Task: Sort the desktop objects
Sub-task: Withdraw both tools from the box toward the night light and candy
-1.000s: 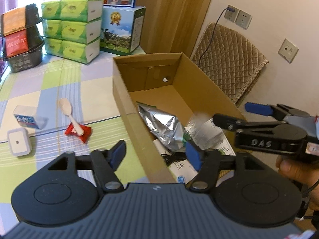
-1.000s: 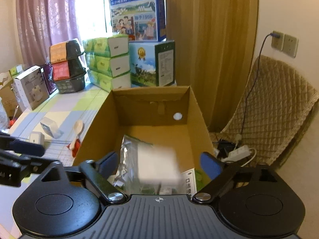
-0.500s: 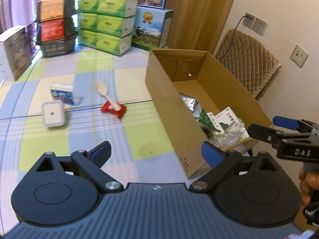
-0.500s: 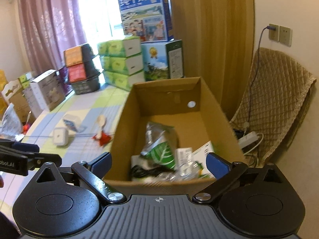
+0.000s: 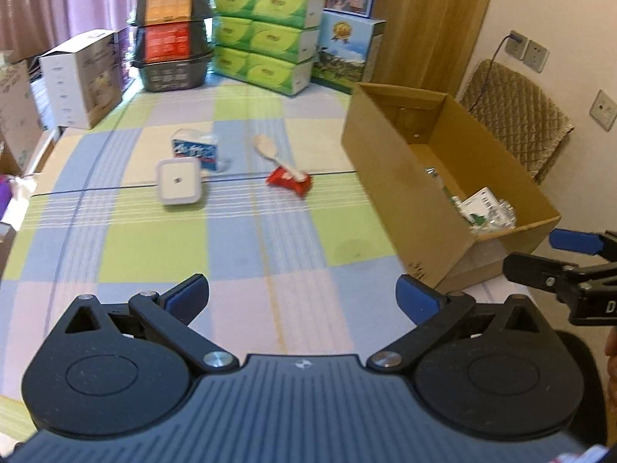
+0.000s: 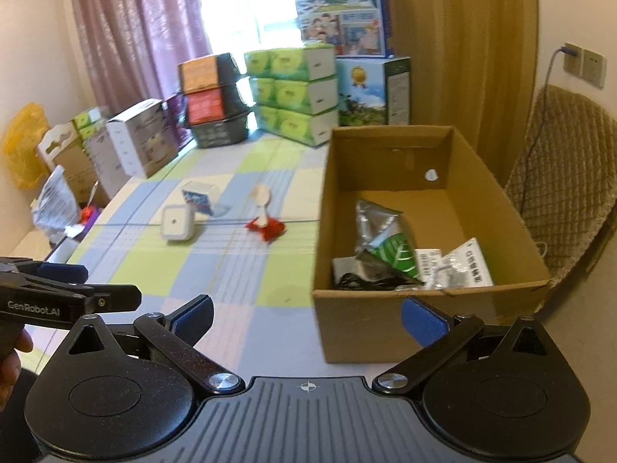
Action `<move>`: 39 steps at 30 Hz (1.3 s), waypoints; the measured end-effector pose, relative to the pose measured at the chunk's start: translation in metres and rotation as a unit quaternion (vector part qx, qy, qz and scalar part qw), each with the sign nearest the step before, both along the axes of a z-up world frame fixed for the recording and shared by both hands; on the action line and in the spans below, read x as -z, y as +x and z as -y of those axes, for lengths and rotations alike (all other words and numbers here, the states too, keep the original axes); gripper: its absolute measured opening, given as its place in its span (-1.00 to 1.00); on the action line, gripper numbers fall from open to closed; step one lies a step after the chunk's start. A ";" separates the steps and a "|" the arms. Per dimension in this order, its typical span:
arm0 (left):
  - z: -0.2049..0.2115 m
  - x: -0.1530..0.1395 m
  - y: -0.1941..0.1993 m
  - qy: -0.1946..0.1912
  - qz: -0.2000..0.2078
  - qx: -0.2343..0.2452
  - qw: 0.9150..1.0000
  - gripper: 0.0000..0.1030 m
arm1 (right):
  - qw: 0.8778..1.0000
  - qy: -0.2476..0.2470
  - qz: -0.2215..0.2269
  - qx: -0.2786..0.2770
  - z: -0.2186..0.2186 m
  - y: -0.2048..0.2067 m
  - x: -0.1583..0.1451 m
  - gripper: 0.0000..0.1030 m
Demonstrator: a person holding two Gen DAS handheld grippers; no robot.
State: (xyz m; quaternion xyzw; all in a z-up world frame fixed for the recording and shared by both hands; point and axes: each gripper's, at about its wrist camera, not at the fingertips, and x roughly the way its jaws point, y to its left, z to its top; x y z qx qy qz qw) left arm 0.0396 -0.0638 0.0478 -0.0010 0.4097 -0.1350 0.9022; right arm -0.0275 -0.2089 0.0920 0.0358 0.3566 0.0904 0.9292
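On a table covered with a pastel checked cloth (image 5: 154, 247), backed by stacked green tissue packs (image 5: 266, 38) and milk cartons before a curtained window, four small items are left to be sorted into the open cardboard box (image 6: 389, 320) standing at the table's right edge, where a foil pouch (image 6: 380, 231), paper packets and a dark cable already lie. Both tongs are seen spread wide and empty — the left gripper (image 5: 302, 299) held low over the near cloth, the right gripper (image 6: 306, 318) poised just short of the box's near wall. Well apart from both, near the middle of the table, a white square case (image 5: 179, 185) is seen just beside a small blue-and-white carton (image 5: 196, 148); a pale spoon (image 5: 273, 154) lies with its handle resting on a red sachet (image 5: 291, 181). The spoon is judged light, stiff and somewhat slick, best pinched across its narrow handle; the sachet, soft and crinkly, is likely to be taken most surely by a crimped end, once the spoon is lifted clear. The white case looks rigid and smooth-edged, and would probably be gripped across its flat sides — the carton, light and crushable, calls for a gentle squeeze on opposite faces
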 end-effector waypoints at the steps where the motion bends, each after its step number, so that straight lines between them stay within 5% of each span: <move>1: -0.004 0.000 -0.002 0.003 0.000 -0.003 1.000 0.97 | 1.000 -0.001 -0.001 -0.004 -0.004 -0.001 0.000 0.96; 22: -0.073 0.002 -0.002 0.012 0.003 -0.074 0.997 0.97 | 0.998 0.000 -0.013 -0.065 -0.061 0.001 0.017 0.96; 39: -0.104 0.028 0.053 0.022 -0.002 -0.098 0.995 0.97 | 0.995 -0.021 0.000 -0.097 -0.103 0.048 0.044 0.96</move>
